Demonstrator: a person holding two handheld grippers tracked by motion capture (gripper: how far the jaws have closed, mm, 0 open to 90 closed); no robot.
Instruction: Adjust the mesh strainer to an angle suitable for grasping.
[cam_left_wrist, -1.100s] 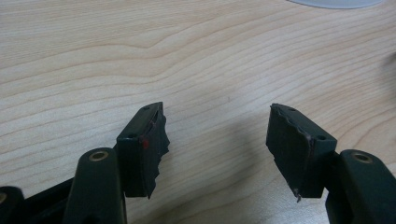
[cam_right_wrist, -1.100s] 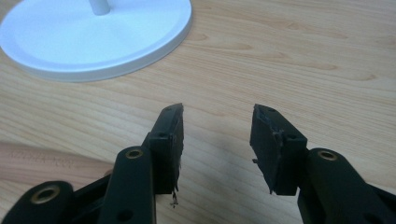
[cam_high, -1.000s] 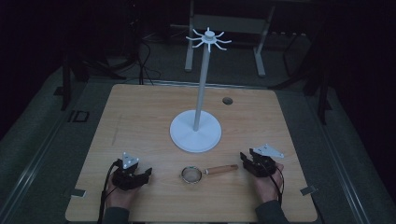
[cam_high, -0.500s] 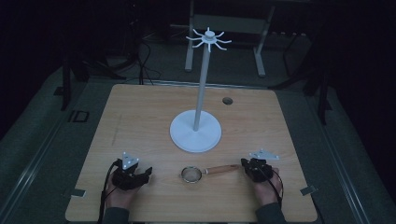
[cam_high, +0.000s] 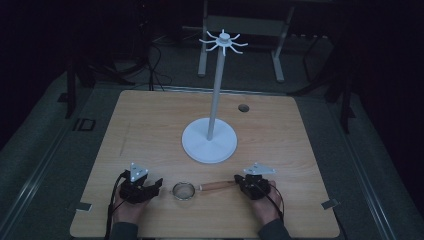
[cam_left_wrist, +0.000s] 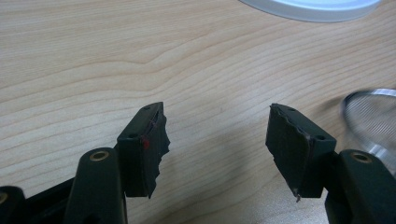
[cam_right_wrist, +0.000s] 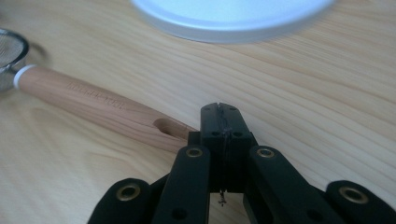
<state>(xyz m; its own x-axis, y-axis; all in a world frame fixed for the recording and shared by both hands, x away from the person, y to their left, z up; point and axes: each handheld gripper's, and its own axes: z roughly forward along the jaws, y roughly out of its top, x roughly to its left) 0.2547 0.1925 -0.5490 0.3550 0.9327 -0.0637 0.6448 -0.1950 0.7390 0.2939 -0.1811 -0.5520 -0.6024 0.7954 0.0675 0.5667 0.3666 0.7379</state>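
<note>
A small strainer lies near the table's front edge, its metal mesh ring (cam_high: 183, 190) to the left and its wooden handle (cam_high: 217, 185) pointing right. My left gripper (cam_high: 158, 184) rests on the table just left of the ring, jaws open with nothing between them (cam_left_wrist: 217, 135); the ring's rim (cam_left_wrist: 373, 116) sits off its right jaw. My right gripper (cam_high: 240, 181) is at the handle's free end. Its jaws are shut together (cam_right_wrist: 219, 112) on nothing, beside the handle (cam_right_wrist: 98, 105) near its hanging hole.
A white hook stand has its round base (cam_high: 209, 142) at mid-table and a tall pole with a hook crown (cam_high: 223, 41). A small dark hole (cam_high: 243, 107) sits at the back right. Bare wood spreads left and right of the stand.
My right gripper has slid left and a little nearer, up to the handle's end. The left gripper and the strainer have stayed put.
</note>
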